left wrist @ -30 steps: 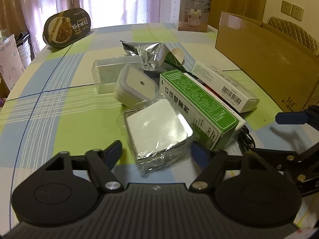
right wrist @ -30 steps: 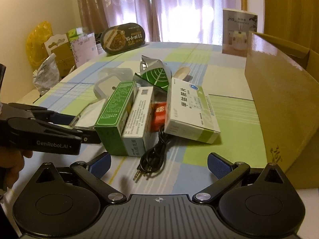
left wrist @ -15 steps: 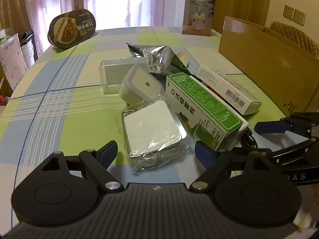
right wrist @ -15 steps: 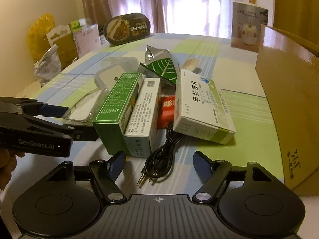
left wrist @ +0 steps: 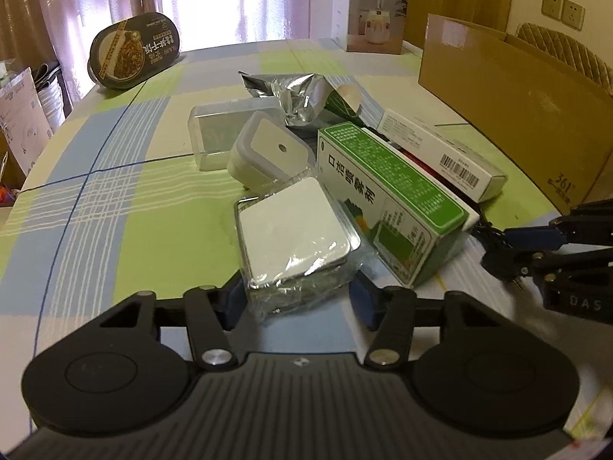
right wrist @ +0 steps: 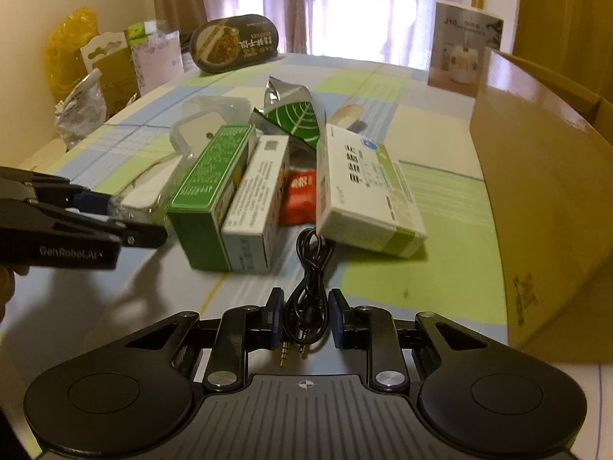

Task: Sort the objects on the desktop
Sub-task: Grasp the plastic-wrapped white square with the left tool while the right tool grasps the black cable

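A white square pack in crinkled clear wrap (left wrist: 291,237) lies on the checked tablecloth. My left gripper (left wrist: 298,299) is shut on it, with a blue pad against each side. A coiled black audio cable (right wrist: 309,268) lies in front of the pile, and my right gripper (right wrist: 306,318) is shut on its near loop, the two plugs poking out below. The pile holds a green box (left wrist: 390,191), a white barcode box (left wrist: 440,153), a white-and-green medicine box (right wrist: 364,191), a red packet (right wrist: 300,195), a foil bag (left wrist: 302,96) and a white charger (left wrist: 268,153).
A large open cardboard box (right wrist: 548,191) stands along the right side. An oval noodle tub (left wrist: 134,53) and a humidifier carton (left wrist: 369,7) stand at the far edge. A clear plastic case (left wrist: 218,134) lies behind the charger. Bags crowd the left edge (right wrist: 76,76).
Both grippers went from wide open to closed: the left one moved forward onto the wrapped white pack, and the right one came forward and shut on the black cable.
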Demonstrator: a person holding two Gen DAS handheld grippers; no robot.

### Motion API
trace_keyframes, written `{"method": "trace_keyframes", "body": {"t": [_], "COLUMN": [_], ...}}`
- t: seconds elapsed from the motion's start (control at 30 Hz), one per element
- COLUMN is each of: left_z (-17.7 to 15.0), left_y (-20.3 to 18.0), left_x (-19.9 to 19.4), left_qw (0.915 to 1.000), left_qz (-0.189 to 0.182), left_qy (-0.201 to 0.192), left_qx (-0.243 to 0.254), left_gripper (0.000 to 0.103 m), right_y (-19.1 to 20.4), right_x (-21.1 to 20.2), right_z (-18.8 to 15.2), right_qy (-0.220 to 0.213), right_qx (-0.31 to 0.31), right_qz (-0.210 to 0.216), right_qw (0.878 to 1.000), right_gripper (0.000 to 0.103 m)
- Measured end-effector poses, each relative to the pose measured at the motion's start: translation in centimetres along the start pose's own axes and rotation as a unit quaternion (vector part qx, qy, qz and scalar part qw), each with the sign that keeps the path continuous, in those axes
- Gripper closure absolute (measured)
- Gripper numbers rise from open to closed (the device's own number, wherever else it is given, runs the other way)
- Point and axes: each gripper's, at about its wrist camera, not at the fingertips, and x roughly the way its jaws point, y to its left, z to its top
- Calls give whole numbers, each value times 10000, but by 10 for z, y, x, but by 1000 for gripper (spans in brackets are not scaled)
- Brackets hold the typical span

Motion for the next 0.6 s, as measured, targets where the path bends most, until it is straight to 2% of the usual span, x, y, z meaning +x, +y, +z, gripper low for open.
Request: {"method": "trace_keyframes", "body": {"t": [0.17, 0.2, 0.23, 0.3, 0.5, 0.6], "left_z": [-1, -2, -3, -5, 0, 3], "left_y": [-6, -7, -7, -6, -9, -8], "left_x": [-20, -22, -23, -22, -6, 3], "left_qw": [9998, 9998, 9998, 9998, 9992, 9990], "left_qz": [39, 70, 110, 112, 314, 275], "left_qy": [-56, -81, -88, -155, -222, -260], "left_qx": [164, 154, 110, -24, -105, -255], "left_gripper": [52, 50, 35, 22, 23, 23], "right_y": [1, 1, 1, 2, 1, 2], "right_x": [-17, -18, -19, -19, -14, -11], "right_z": [-10, -12, -14, -17, -16, -15], "right_qy": [144, 153, 152, 140, -3, -64], "right_qx": [-32, -41, -45, -55, -62, -107], "right_qz": [-139, -152, -157, -152, -187, -207], "right_qw": [9998, 9998, 9998, 9998, 9998, 9997], "right_gripper": [81, 81, 81, 81, 81, 81]}}
